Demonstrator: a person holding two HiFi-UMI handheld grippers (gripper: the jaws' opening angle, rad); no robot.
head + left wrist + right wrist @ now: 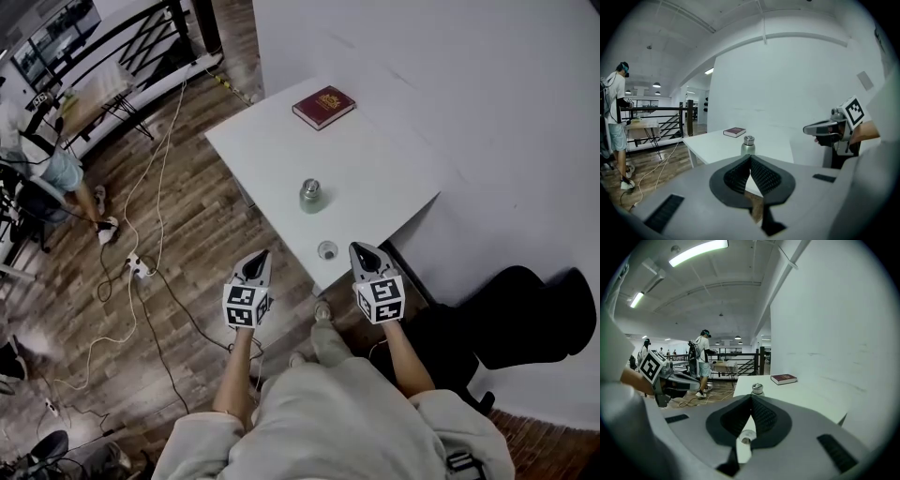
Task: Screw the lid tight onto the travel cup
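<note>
A small metal travel cup stands upright in the middle of the white table. Its round lid lies apart from it, near the table's front edge. My left gripper is shut and empty, held over the floor just off the table's near corner. My right gripper is also shut and empty, right of the lid at the table's edge. In the left gripper view the cup stands beyond the closed left gripper. In the right gripper view the lid shows below the closed right gripper, the cup farther off.
A dark red book lies at the table's far end. White cables trail over the wooden floor to the left. A black bag sits by the wall at right. A person stands far left near a railing.
</note>
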